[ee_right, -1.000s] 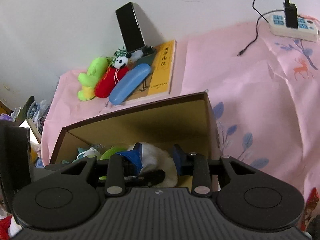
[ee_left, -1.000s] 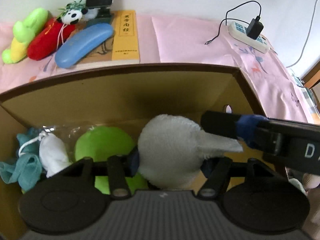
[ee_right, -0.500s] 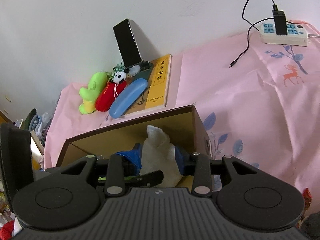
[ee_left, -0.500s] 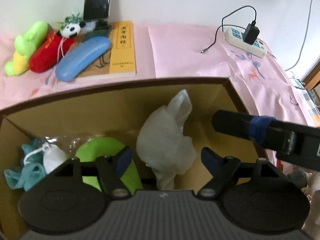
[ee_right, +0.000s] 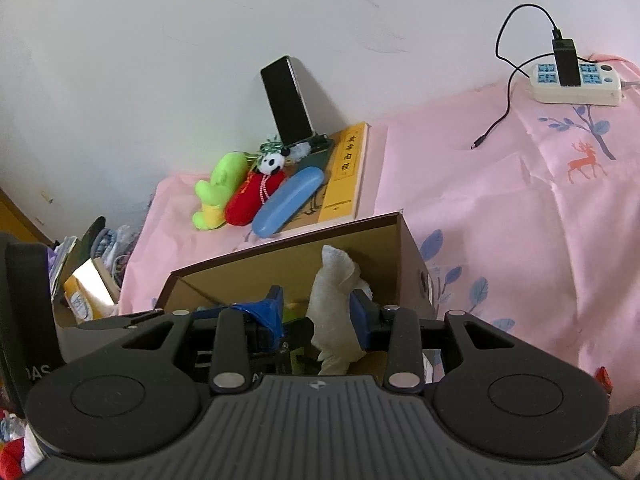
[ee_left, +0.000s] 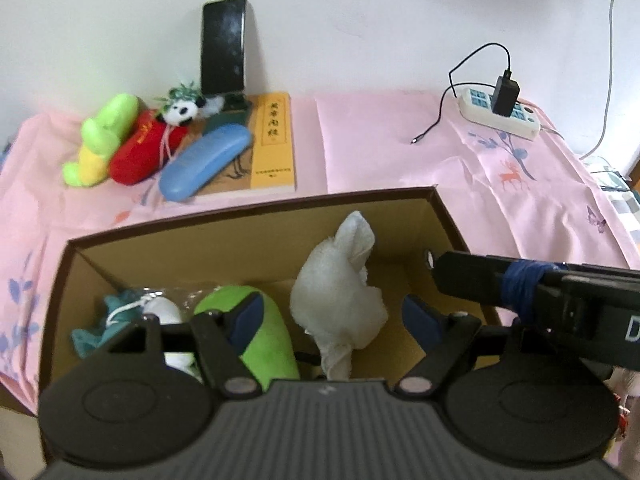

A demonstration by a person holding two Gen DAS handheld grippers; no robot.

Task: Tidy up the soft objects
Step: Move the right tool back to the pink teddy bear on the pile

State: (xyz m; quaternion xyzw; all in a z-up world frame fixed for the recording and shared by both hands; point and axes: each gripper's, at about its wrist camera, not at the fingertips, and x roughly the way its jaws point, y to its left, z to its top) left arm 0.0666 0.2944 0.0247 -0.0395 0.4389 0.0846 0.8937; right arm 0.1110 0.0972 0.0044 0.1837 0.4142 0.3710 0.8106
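Observation:
A brown cardboard box point(ee_left: 240, 216) sits on the pink cloth. Inside stands a white fluffy towel point(ee_left: 340, 292), also in the right wrist view point(ee_right: 332, 304), beside a green plush point(ee_left: 260, 328), a white pouch point(ee_left: 164, 312) and a teal cloth point(ee_left: 96, 332). My left gripper point(ee_left: 336, 320) is open above the box, its jaws wide on either side of the towel. My right gripper point(ee_right: 316, 316) is open, its jaws apart around the towel. A green-yellow plush point(ee_left: 100, 140), a red plush point(ee_left: 140, 152) and a panda plush point(ee_left: 180, 110) lie behind the box.
A blue glasses case point(ee_left: 204, 162) lies on a yellow book point(ee_left: 272, 144), with a phone point(ee_left: 223, 46) propped on a stand against the wall. A power strip point(ee_left: 500, 110) with charger and cable lies at the back right. Clutter point(ee_right: 92, 264) sits left of the table.
Both grippers let go of the white towel and drew back and up from the box. The towel now stands free inside it.

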